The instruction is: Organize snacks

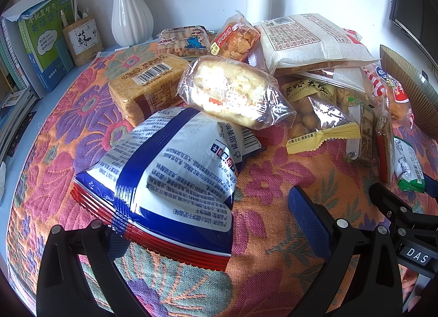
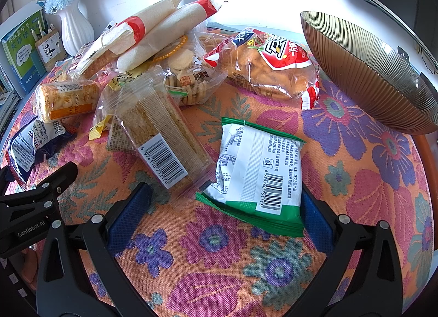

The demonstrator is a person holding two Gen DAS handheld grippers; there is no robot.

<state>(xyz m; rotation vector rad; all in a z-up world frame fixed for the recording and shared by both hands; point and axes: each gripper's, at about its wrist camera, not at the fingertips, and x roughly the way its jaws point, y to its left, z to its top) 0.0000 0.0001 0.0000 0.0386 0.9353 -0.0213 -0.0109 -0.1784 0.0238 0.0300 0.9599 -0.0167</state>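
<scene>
Snacks are sitting in a loose heap on the floral cloth (image 2: 356, 169), bowl (image 2: 364, 70) at the far right edge, empty side facing us, so that's my guess for the destination.

Biggest item near the left gripper (image 1: 213, 223): blue-and-white bag (image 1: 175, 177), lying between its spread jaws, tail end over the left finger, right finger well clear of it. Not pinched yet. Advice: centre on the crimped seam end before closing, since the puffed body is likely slippery and will squirm; go slow so the contents aren't crushed.

Right gripper (image 2: 221, 213) is also spread wide, straddling the green-and-white packet (image 2: 257, 177). The packet's right edge is touching or just beside the right pad; the left pad is sitting near the barcoded cracker sleeve (image 2: 164, 136). Risk: closing now may snag that sleeve's corner too. Shift right a bit, then close on the green packet only.
</scene>
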